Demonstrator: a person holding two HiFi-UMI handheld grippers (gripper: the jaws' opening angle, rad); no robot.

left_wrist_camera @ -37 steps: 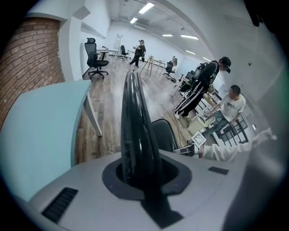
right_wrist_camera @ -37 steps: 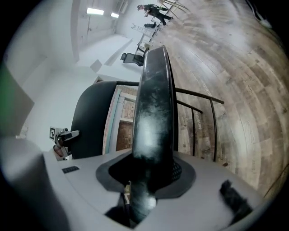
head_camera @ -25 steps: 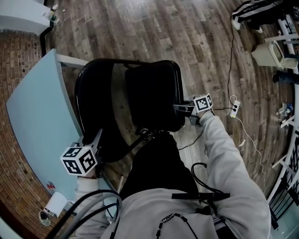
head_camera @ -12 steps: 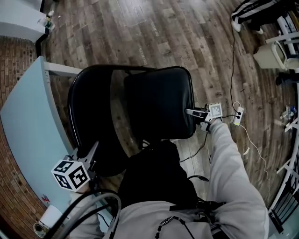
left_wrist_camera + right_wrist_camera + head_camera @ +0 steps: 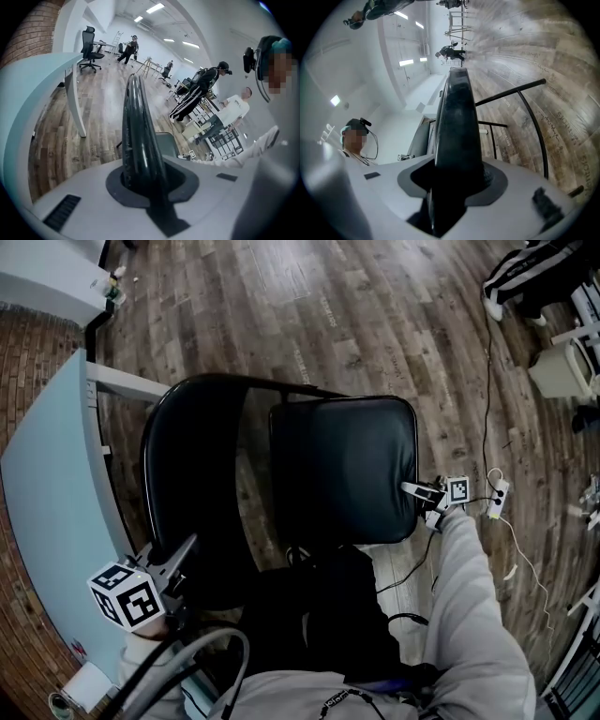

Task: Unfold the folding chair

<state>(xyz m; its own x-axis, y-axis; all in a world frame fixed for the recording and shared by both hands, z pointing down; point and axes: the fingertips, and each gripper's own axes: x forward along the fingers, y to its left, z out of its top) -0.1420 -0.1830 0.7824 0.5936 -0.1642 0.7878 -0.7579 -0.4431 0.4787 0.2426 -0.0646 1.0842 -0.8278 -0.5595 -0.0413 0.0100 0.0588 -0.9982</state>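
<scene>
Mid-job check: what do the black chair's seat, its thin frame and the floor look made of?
Black padded chair seat: likely vinyl or faux leather over foam; smooth sheen, rounded edges. Thin black chair frame: probably painted metal tube; slim, glossy. Plank floor: wood or wood-look laminate, matte grain; cannot tell which.

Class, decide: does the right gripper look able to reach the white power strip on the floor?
Probably yes: the right gripper, jaws opening around the seat edge, hangs near the power strip, with nothing standing between.
</scene>
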